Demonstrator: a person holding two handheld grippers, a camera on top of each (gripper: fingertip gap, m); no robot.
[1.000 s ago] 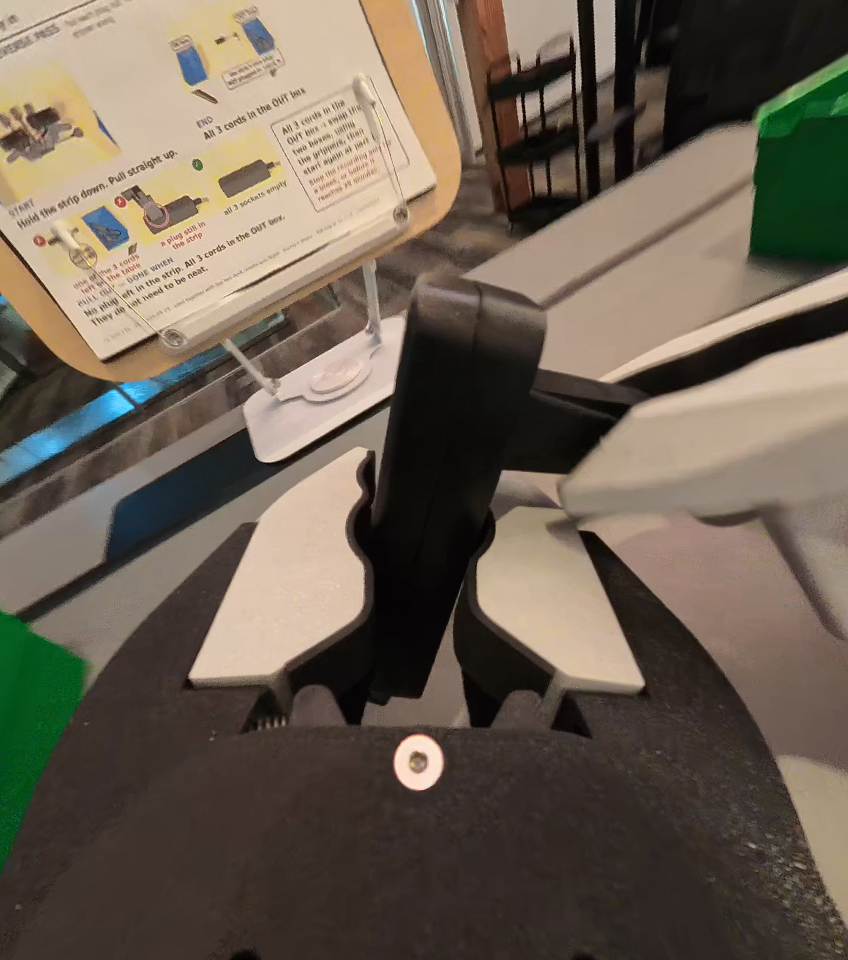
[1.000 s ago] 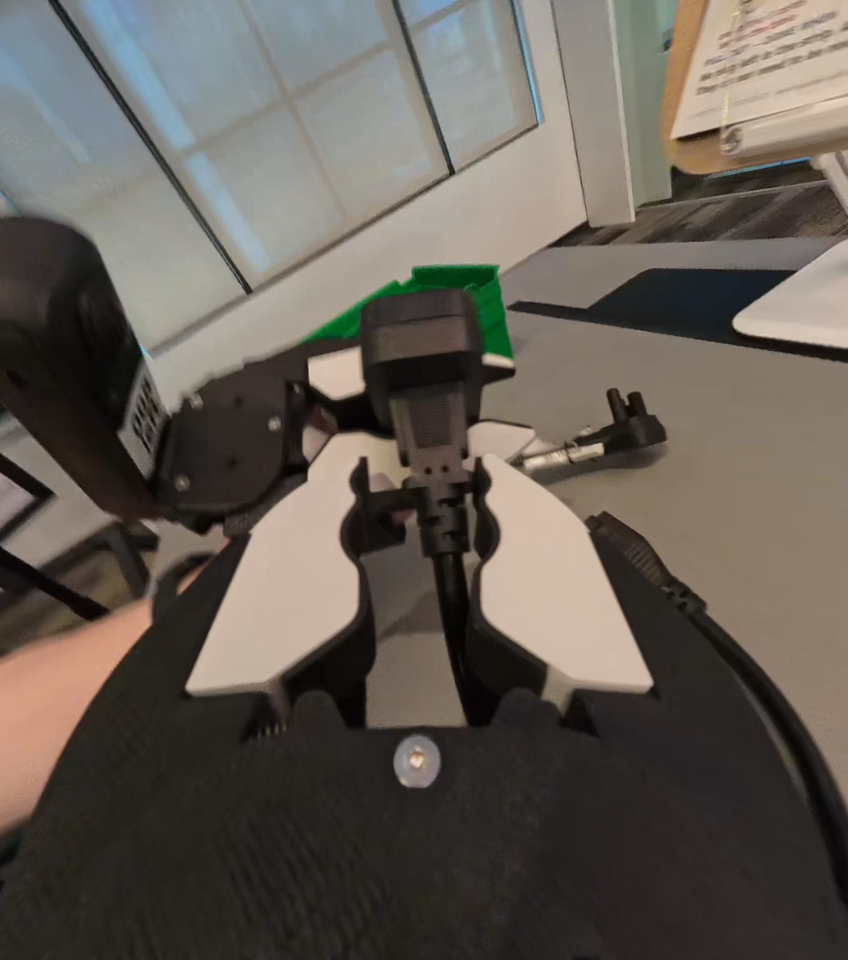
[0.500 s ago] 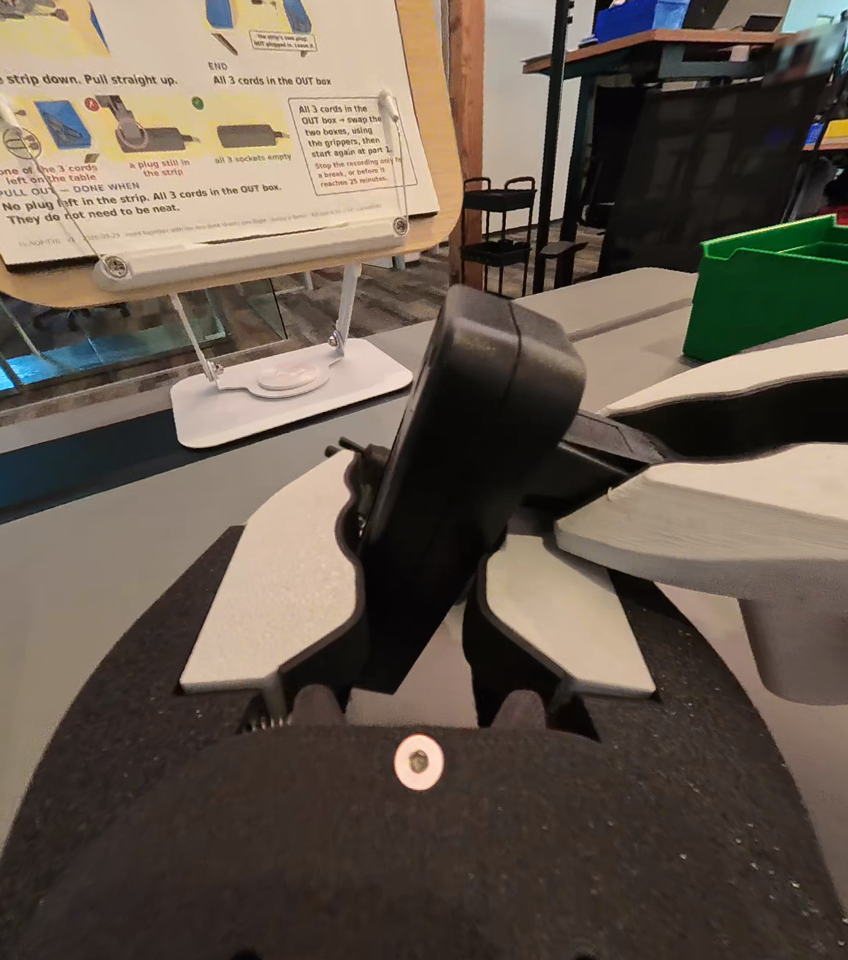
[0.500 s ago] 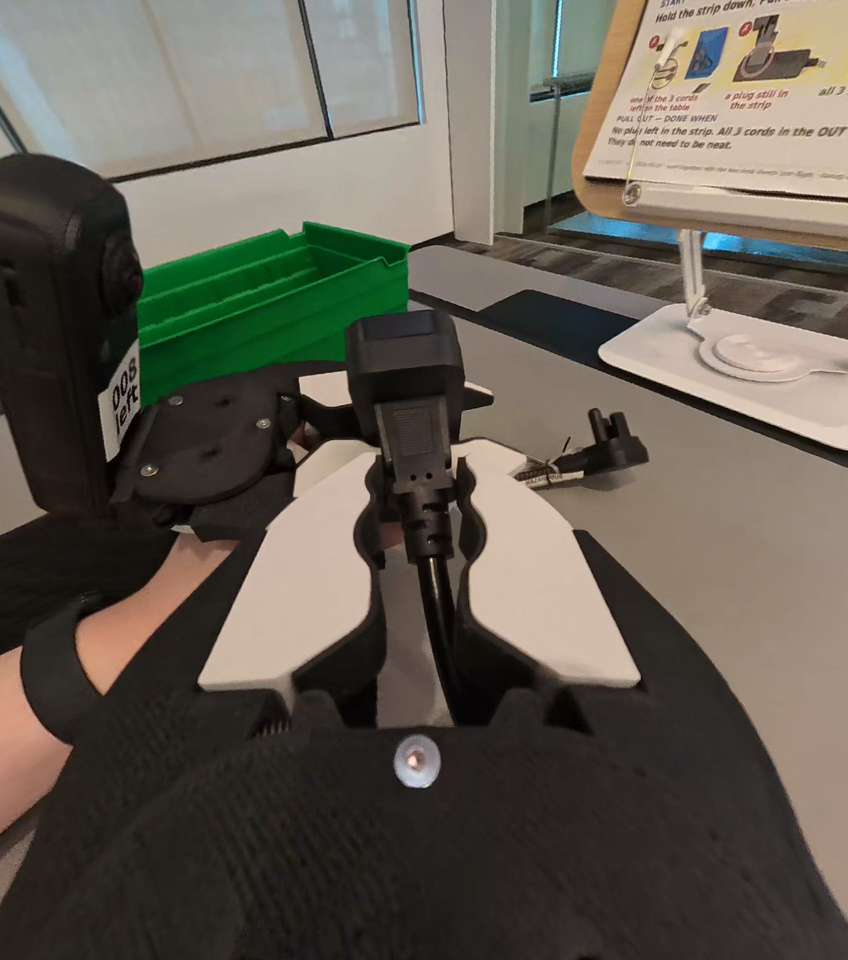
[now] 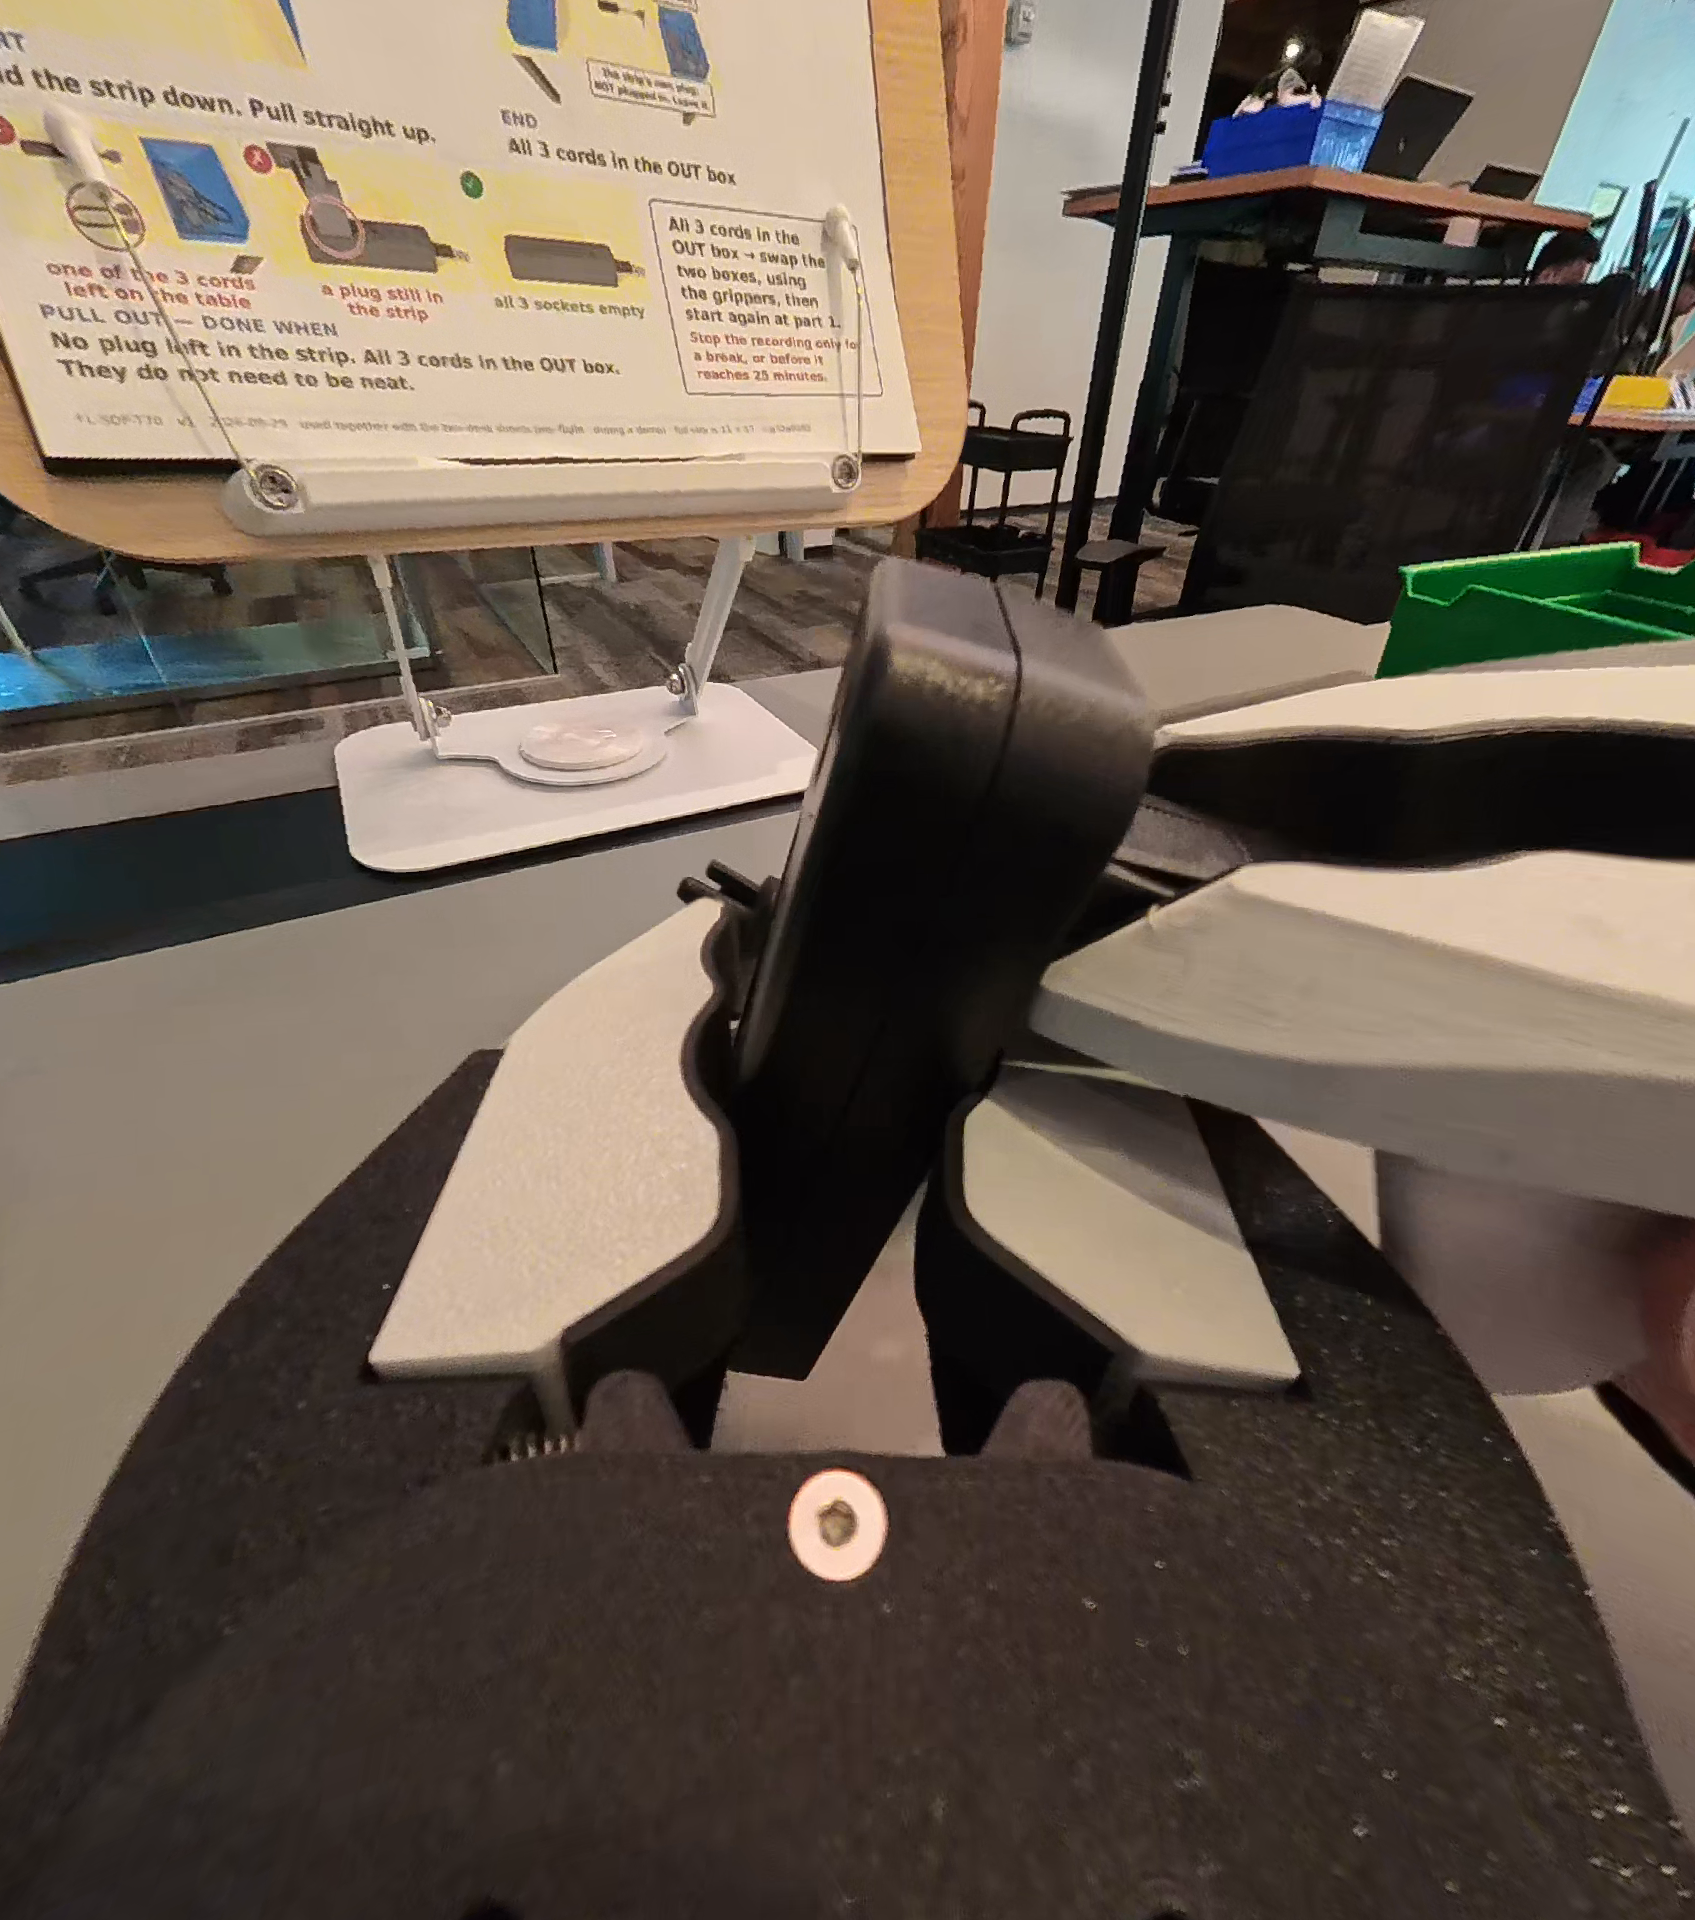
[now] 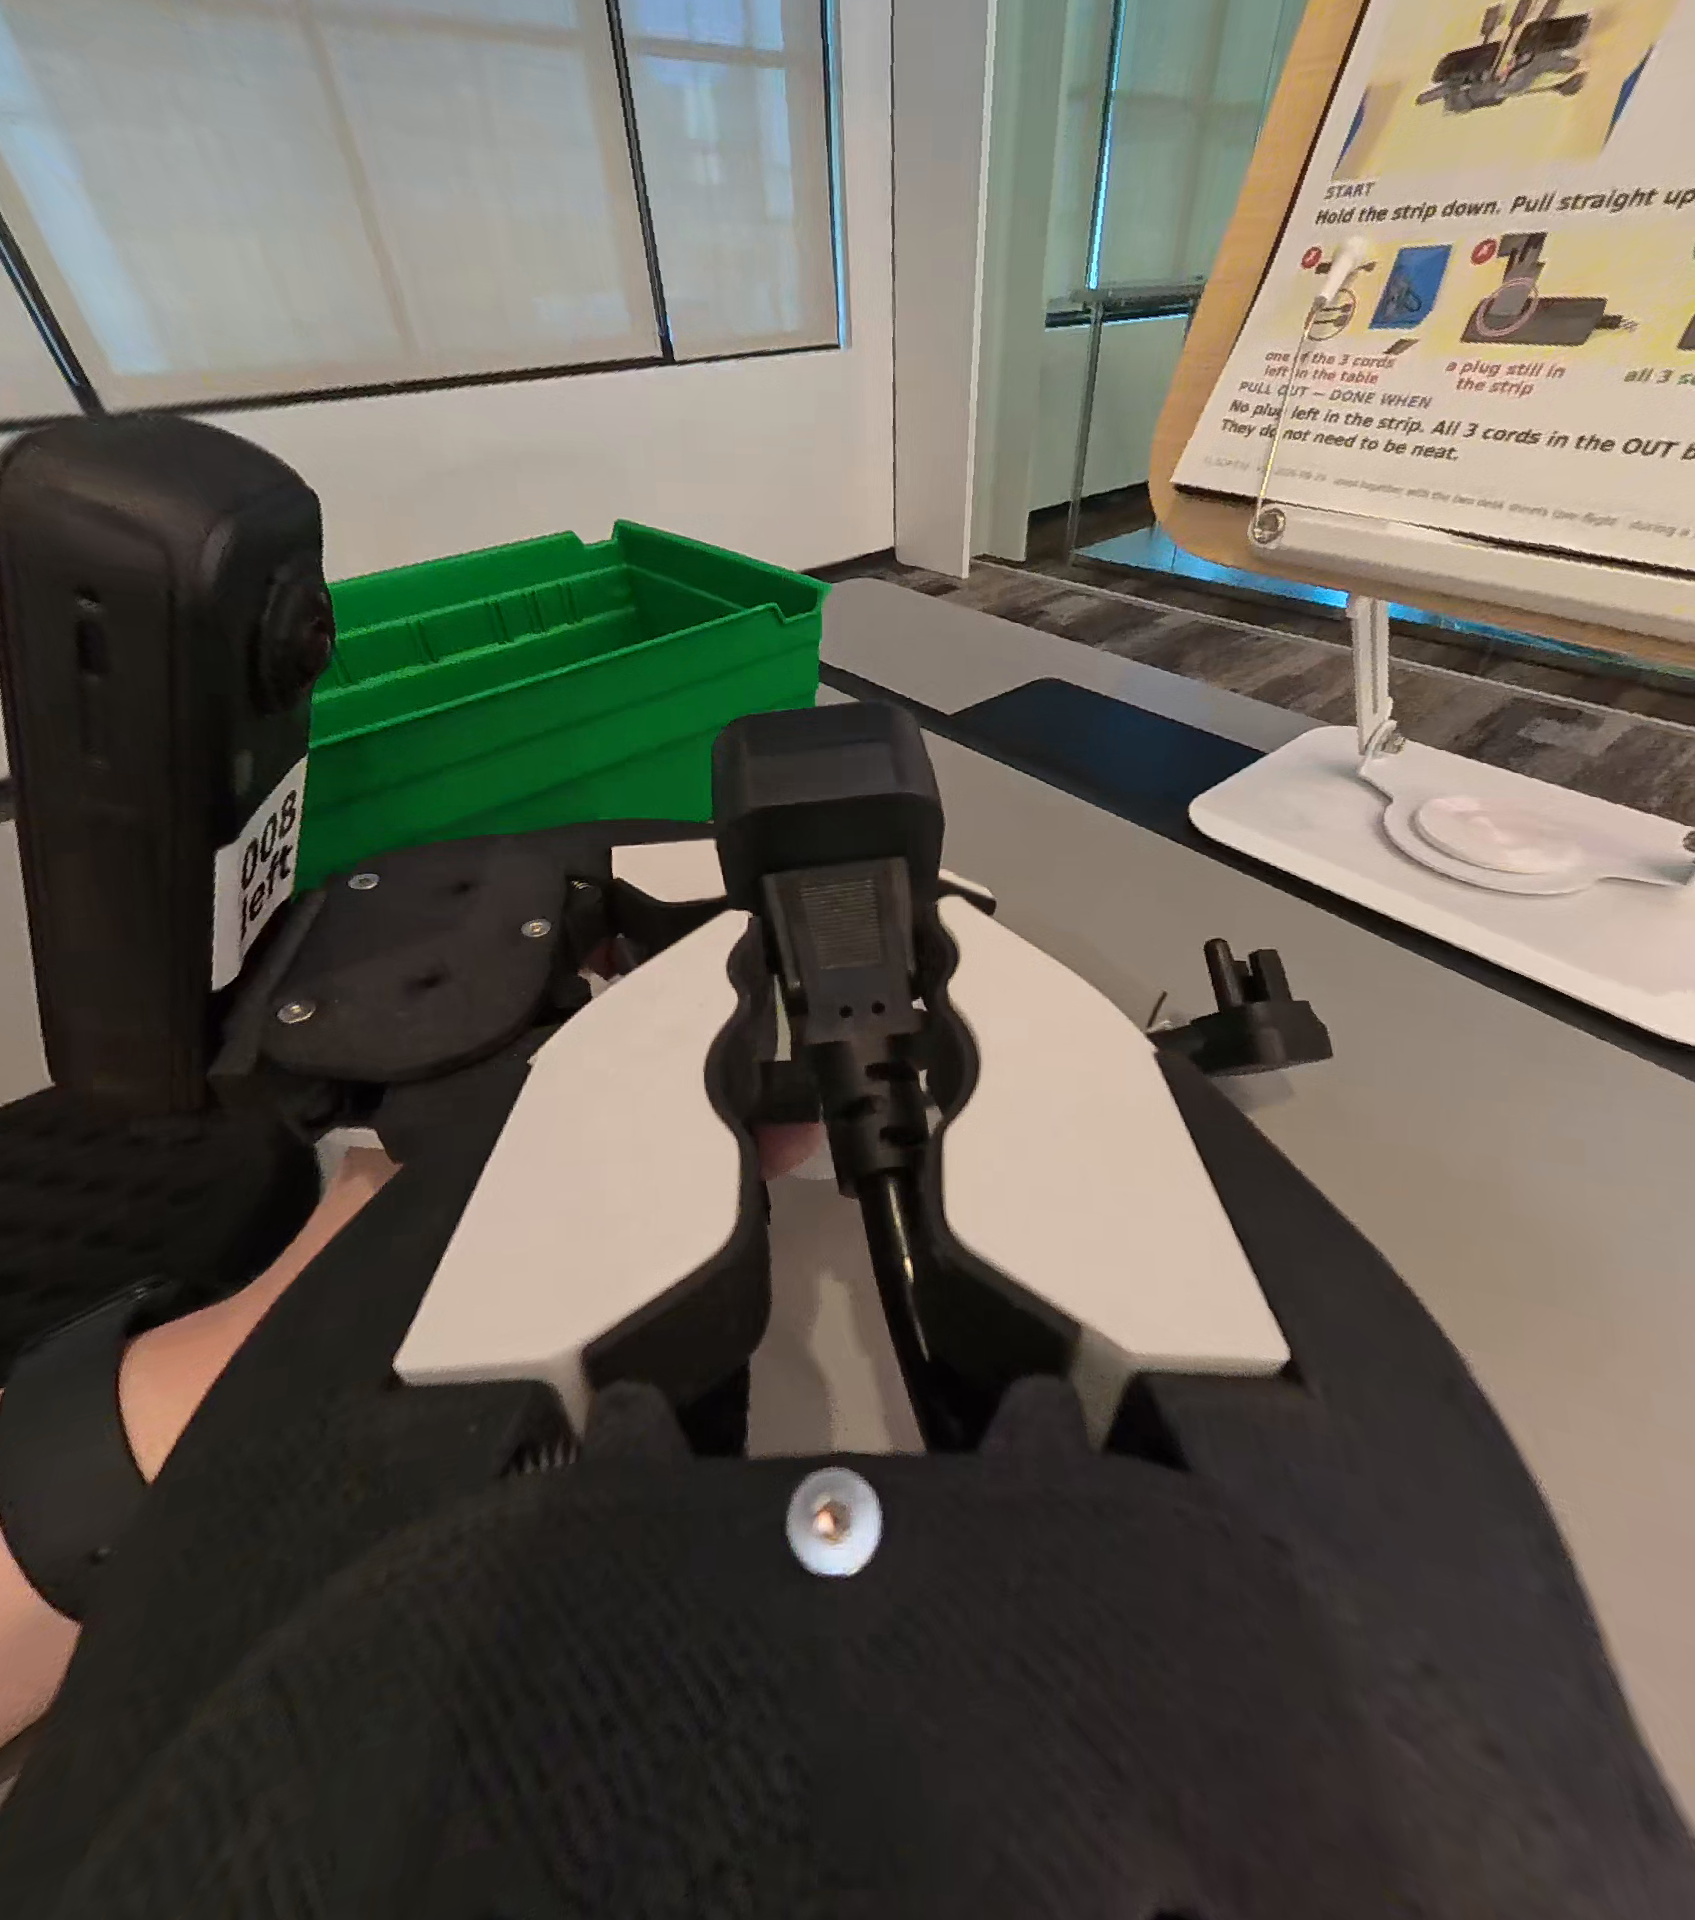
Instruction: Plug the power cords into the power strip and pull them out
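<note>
**Gripping the strip and a plug above the grey table**

You are clamping the left gripper (image 5: 838, 1081) on the black power strip (image 5: 936, 914), which is standing tilted between its pale fingers (image 5: 573, 1174), clear of the grey table (image 5: 199, 1122). Your right gripper (image 6: 843, 1049) is holding a power cord (image 6: 890, 1236) by its moulded plug (image 6: 838, 935) — the jaws closed narrowly around it — and the plug is meeting the strip's side. On the table, a second black plug (image 6: 1248, 1023) is lying just right of the strip. Beyond the strip a green bin (image 6: 562, 686) is sitting, and a white stand (image 5: 562, 769) is carrying an instruction sheet (image 5: 427, 229).
</note>
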